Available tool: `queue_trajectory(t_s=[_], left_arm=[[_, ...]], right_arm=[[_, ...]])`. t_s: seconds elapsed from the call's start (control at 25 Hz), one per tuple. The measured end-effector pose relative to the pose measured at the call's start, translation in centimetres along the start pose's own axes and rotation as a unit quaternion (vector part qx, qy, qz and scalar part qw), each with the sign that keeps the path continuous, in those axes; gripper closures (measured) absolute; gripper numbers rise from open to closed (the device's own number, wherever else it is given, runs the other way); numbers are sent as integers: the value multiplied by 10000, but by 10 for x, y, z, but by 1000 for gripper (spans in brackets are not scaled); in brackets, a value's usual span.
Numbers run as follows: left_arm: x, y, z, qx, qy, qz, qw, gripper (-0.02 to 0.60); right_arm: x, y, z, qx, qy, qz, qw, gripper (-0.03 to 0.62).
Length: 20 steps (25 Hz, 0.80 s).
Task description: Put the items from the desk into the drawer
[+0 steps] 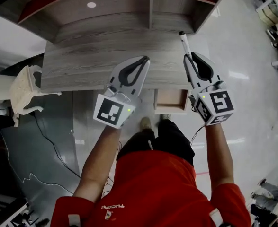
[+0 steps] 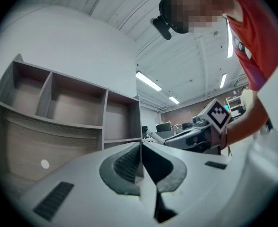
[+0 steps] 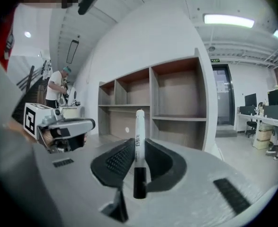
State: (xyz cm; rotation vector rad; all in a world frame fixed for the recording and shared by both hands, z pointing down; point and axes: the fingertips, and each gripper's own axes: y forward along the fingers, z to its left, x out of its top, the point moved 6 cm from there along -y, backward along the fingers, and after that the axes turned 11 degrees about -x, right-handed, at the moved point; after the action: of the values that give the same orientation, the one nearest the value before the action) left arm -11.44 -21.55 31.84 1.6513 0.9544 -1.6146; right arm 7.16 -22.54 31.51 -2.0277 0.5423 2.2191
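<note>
My right claw grips the marker over the bench, just behind the open drawer. My left claw is pinched together, empty. Dropping the marker in remains.

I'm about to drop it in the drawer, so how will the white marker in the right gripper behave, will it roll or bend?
The marker looks like rigid plastic, so it probably won't bend and seems light. Its round barrel would likely roll once loose in the drawer. Pinched near one end by the fingers, it might pivot.
</note>
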Motion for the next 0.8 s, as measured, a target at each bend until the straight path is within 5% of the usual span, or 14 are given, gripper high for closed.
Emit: queue_trajectory(t_s=[0.32,0.52,0.8], left_arm=[[12,-32,-33,167,43,-101,9998,568],[18,-43,-64,553,26,-321,9980,568],[5,-50,-126,872,31,-136,9961,568]], right_arm=[[-5,-80,30,56,12,-137,9999,523],[-42,-114,33,162,34,127,9998,523],[-115,-146,36,413,-141,525,9977,523]])
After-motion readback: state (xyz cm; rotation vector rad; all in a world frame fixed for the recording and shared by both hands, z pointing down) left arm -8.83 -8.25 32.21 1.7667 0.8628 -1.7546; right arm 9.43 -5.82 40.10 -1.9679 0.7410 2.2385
